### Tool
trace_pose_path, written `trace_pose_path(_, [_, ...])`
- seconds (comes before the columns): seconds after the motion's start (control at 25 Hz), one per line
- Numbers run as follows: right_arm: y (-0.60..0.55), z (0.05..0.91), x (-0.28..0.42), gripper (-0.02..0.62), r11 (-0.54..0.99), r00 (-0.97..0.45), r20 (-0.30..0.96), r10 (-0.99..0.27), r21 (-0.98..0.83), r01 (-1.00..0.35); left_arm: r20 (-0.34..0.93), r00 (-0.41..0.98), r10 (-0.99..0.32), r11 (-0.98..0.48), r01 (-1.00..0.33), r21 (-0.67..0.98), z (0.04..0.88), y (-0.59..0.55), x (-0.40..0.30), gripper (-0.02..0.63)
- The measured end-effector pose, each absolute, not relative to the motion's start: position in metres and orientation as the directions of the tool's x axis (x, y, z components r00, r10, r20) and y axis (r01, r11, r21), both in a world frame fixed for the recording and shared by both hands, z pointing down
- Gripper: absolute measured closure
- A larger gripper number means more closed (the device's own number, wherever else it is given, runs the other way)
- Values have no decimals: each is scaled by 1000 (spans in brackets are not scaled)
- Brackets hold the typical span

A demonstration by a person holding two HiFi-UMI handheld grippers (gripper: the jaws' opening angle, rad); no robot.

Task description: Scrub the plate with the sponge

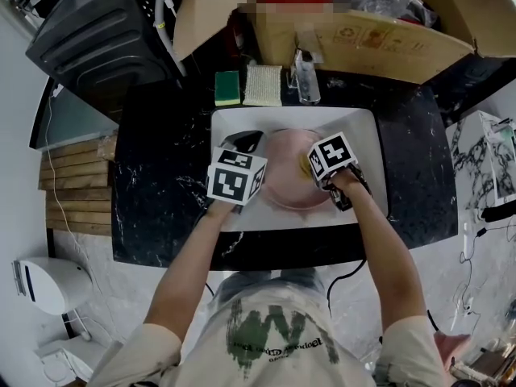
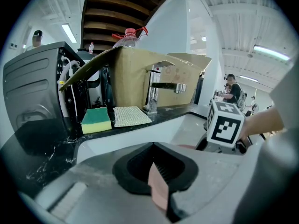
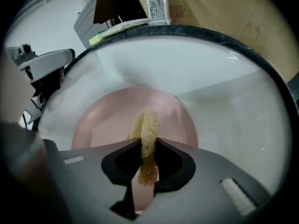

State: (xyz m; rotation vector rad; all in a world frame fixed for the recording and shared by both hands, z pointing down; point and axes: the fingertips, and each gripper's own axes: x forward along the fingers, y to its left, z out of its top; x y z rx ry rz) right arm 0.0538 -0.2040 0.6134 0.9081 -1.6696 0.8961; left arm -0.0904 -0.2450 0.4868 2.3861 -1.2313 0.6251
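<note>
Your right hand-held gripper (image 3: 148, 146) is pinched shut on a coarse, tan, fibrous sponge (image 3: 147, 122), which sticks out ahead of its jaws over the middle of the smooth, round pink plate (image 3: 107, 125). Your left hand-held gripper (image 2: 156, 174) is clamped on the plate's thin rim, and the plate sits in the glossy white sink (image 1: 367, 135) let into the black marbled table (image 1: 157, 176). Grip firmly with the left so the slick plate cannot skid, then press the sponge flat and work small circles from centre to rim.
</note>
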Motion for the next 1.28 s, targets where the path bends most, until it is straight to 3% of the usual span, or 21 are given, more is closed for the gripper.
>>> trace_pose_path(0.8, [-206, 610, 99, 532, 444, -91, 980, -178, -3, -896, 544, 515, -663, -545, -830, 121, 484, -243, -89, 609])
trace_pose_path(1.28, [-207, 604, 99, 532, 428, -123, 973, -195, -29, -903, 542, 513, -666, -542, -832, 121, 483, -242, -92, 609])
